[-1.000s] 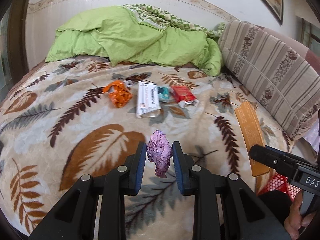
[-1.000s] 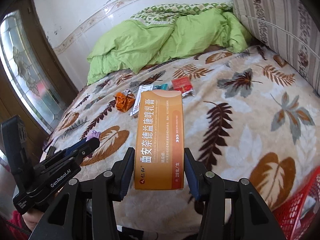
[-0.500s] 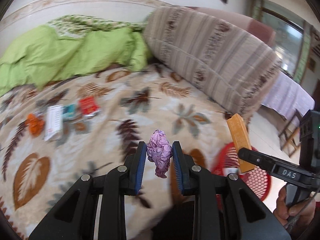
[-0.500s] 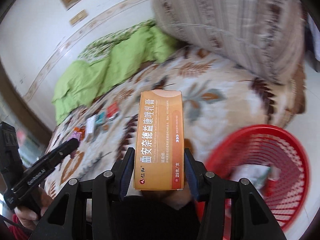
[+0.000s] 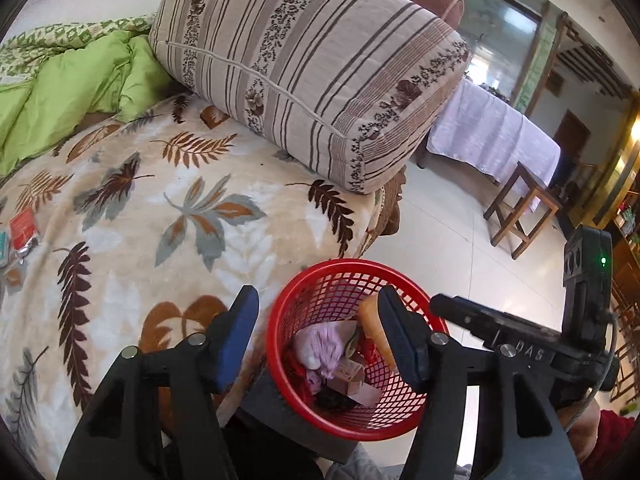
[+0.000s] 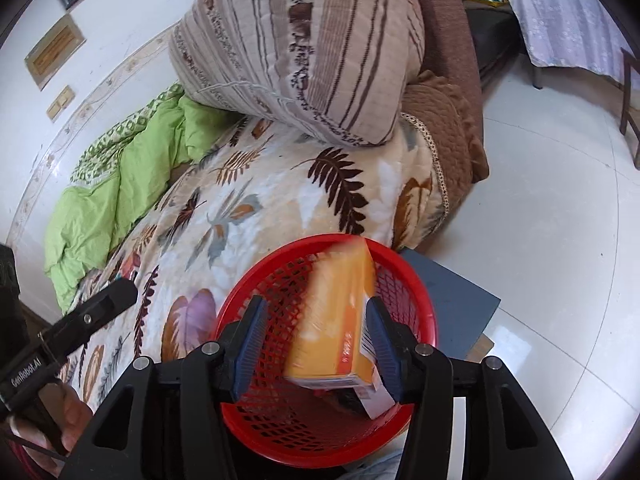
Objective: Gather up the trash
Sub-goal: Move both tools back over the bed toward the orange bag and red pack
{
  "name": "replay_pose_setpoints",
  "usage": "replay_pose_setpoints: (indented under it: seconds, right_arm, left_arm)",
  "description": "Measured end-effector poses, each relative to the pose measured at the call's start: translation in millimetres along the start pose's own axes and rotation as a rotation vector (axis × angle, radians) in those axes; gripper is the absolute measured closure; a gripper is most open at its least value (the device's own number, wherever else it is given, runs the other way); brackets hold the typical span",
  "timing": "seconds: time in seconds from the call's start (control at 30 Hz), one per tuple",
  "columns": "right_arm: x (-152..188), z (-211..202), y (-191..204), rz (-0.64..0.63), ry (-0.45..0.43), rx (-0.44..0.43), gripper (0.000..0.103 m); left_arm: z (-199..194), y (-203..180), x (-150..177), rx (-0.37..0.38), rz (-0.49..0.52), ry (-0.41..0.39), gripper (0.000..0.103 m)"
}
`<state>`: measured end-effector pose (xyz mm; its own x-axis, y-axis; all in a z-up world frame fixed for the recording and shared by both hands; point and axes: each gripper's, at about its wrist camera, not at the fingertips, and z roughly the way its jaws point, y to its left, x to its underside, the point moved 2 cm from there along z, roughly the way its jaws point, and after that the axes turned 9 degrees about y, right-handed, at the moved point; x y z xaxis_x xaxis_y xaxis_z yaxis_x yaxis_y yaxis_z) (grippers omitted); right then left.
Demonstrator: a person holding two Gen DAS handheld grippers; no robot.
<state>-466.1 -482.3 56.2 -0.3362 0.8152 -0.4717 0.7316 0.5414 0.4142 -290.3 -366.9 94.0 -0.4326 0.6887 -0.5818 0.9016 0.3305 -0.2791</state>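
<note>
The bed point(image 5: 168, 248) carries a leaf-patterned blanket point(image 5: 120, 280). A striped bolster point(image 5: 312, 72) lies along its far edge, a crumpled green quilt point(image 5: 72, 88) fills the far left corner, and a red packet point(image 5: 22, 228) rests near the left edge. A wooden stool point(image 5: 520, 208) stands on the tiled floor point(image 5: 440, 232).

Right gripper point(image 6: 316, 340), jaws opening, at lower centre; blurred orange medicine box point(image 6: 336, 320) tilts between them over the red mesh basket point(image 6: 416, 300).
</note>
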Motion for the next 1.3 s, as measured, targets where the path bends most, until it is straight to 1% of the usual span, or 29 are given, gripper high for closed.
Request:
replay_pose_setpoints:
  seconds: [0.07,0.13,0.23,0.27,0.3,0.5,0.57,0.6,0.67,0.73,0.77,0.8,0.87,0.93,0.97,1.03,1.07,1.13,1.23,1.3]
  right_arm:
    - [-2,-1,5,-0.019,-0.014,0.001,0.048]
    - [-5,4,17,-0.050,-0.007,-0.023,0.048]
    - [-9,19,49,-0.102,0.019,-0.072,0.048]
    - [-9,26,66,-0.135,0.032,-0.096,0.048]
    - [-7,31,79,-0.164,0.042,-0.112,0.048]
    - [12,67,174,-0.381,0.109,-0.194,0.048]
    - [20,77,200,-0.436,0.130,-0.213,0.047]
    - [26,84,214,-0.465,0.144,-0.222,0.046]
    - [33,94,234,-0.503,0.165,-0.238,0.046]
    - [39,105,258,-0.555,0.183,-0.246,0.044]
    - [40,109,267,-0.571,0.182,-0.241,0.044]
    - [39,115,279,-0.593,0.178,-0.230,0.041]
    - [36,125,296,-0.617,0.181,-0.214,0.039]
    - [28,138,316,-0.629,0.179,-0.203,0.038]
    - [24,146,326,-0.646,0.182,-0.195,0.032]
    - [18,167,350,-0.685,0.194,-0.168,0.030]
    - [16,176,360,-0.703,0.194,-0.160,0.030]
    - [8,205,383,-0.742,0.205,-0.111,0.030]
    - [0,239,407,-0.766,0.224,-0.087,0.030]
    - [-6,262,422,-0.787,0.217,-0.048,0.030]
  left_arm:
    - [-9,15,3,-0.028,-0.028,-0.014,0.042]
    - [-20,35,5,-0.067,-0.066,-0.040,0.042]
    - [-40,70,13,-0.151,-0.123,-0.075,0.041]
    - [-49,85,20,-0.192,-0.147,-0.085,0.039]
    - [-55,95,23,-0.215,-0.160,-0.088,0.038]
    - [-95,169,70,-0.382,-0.283,-0.109,0.038]
    - [-105,196,90,-0.438,-0.340,-0.101,0.038]
    - [-108,205,96,-0.448,-0.363,-0.099,0.038]
    - [-115,229,112,-0.467,-0.433,-0.095,0.038]
    - [-120,250,125,-0.495,-0.479,-0.094,0.038]
    - [-124,264,131,-0.528,-0.504,-0.097,0.037]
    - [-126,271,135,-0.544,-0.519,-0.101,0.038]
    - [-131,290,143,-0.577,-0.556,-0.117,0.038]
    - [-135,305,149,-0.597,-0.586,-0.135,0.037]
    - [-137,312,152,-0.607,-0.601,-0.144,0.037]
    - [-138,324,158,-0.622,-0.627,-0.152,0.038]
    - [-138,331,161,-0.618,-0.650,-0.151,0.038]
    - [-135,337,160,-0.605,-0.673,-0.153,0.038]
    - [-134,342,161,-0.590,-0.679,-0.152,0.038]
    - [-132,344,161,-0.568,-0.681,-0.143,0.038]
